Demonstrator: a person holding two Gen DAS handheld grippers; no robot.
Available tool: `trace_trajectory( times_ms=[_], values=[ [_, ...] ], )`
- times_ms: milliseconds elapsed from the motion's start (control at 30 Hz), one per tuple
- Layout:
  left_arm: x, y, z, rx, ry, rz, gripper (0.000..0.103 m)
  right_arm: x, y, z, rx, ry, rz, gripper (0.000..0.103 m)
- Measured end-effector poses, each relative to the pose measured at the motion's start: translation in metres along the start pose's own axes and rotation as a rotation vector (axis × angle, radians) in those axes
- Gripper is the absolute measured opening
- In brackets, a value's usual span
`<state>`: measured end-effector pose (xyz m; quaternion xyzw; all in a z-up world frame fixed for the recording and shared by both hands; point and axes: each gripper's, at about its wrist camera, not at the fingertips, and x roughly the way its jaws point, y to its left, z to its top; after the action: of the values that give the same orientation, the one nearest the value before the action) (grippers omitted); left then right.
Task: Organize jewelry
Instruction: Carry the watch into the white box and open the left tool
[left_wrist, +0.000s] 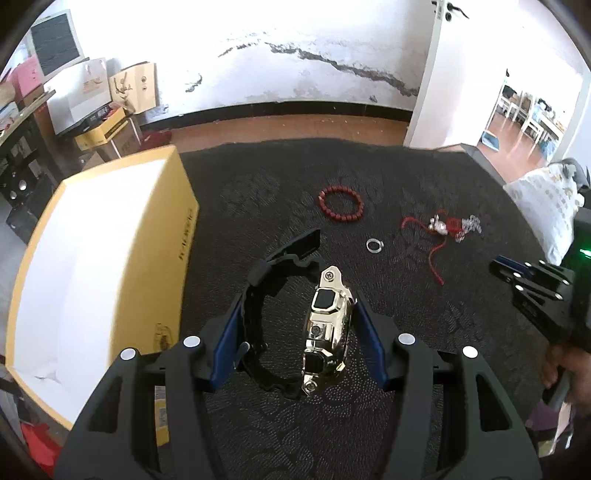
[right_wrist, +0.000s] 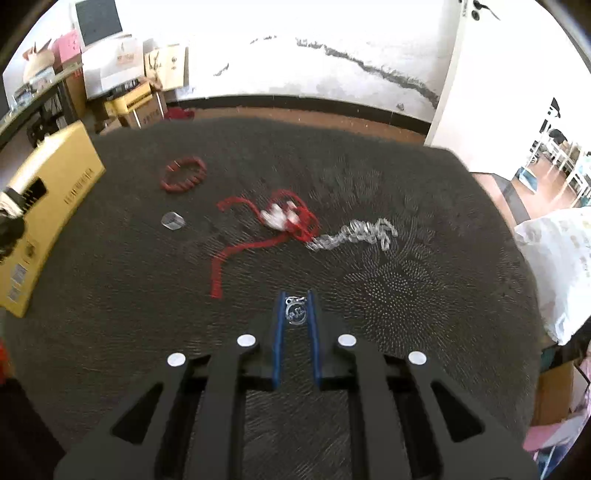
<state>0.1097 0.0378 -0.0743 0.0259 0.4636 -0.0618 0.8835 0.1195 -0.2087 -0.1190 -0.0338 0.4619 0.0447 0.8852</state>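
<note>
My left gripper (left_wrist: 295, 325) is shut on a watch (left_wrist: 325, 325) with a gold case and black strap, held above the dark tablecloth (left_wrist: 406, 177). A red bead bracelet (left_wrist: 340, 203), a silver ring (left_wrist: 375, 244), a red cord with a silver charm (left_wrist: 437, 227) and a silver chain (left_wrist: 469, 227) lie beyond it. My right gripper (right_wrist: 296, 299) is shut on a small silver pendant (right_wrist: 295, 312). In the right wrist view, blurred, lie the bracelet (right_wrist: 183, 174), ring (right_wrist: 172, 220), red cord (right_wrist: 284, 221) and chain (right_wrist: 354, 234).
A yellow box (left_wrist: 99, 258) with a white inside stands open at the table's left; it also shows in the right wrist view (right_wrist: 48, 206). Cardboard boxes (left_wrist: 110, 129) are stacked by the far wall. A patterned pillow (right_wrist: 557, 266) sits at the right edge.
</note>
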Motion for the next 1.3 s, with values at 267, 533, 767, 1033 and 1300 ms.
trace_trajectory(
  times_ms=[267,533,767,1033,1300],
  values=[
    [-0.057,0.027,0.006,-0.037,-0.055,0.032,0.056,-0.1,0.073,0.032,0.043,-0.049,0.047,0.012],
    [-0.103,0.078,-0.007,-0.087,-0.082,0.102,0.056,-0.159,0.162,0.053,0.003,-0.093,0.142,0.012],
    [-0.114,0.134,-0.02,-0.148,-0.084,0.179,0.056,-0.164,0.231,0.063,-0.051,-0.088,0.192,0.013],
    [-0.082,0.188,-0.018,-0.186,-0.059,0.263,0.056,-0.131,0.31,0.089,-0.107,-0.059,0.242,0.012],
    [-0.013,0.228,-0.026,-0.238,0.038,0.261,0.056,-0.089,0.367,0.108,-0.17,-0.032,0.247,0.012]
  ],
)
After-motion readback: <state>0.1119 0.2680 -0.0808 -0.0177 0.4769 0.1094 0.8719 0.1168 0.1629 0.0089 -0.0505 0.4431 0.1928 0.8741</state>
